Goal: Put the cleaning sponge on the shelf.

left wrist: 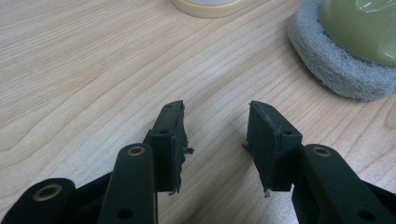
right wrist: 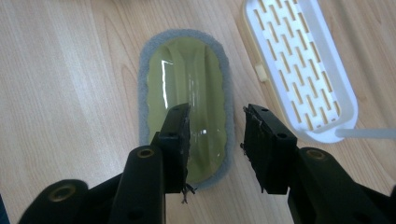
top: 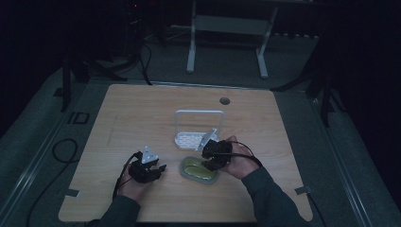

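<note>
An oval scrubber with a glossy olive-green top and a grey felt pad lies flat on the wooden table, near the front middle. My right gripper hangs over its right end. In the right gripper view the jaws stand apart above the scrubber, one over the green top, the other past the pad's edge; neither pad presses on it. My left gripper rests low to the scrubber's left, open over bare wood, with the scrubber ahead at the upper right.
A white slotted rack with a tall wire handle stands just behind the scrubber; its tray lies close to my right jaws. A cable hole sits near the table's far edge. Dark floor and a white desk frame lie beyond.
</note>
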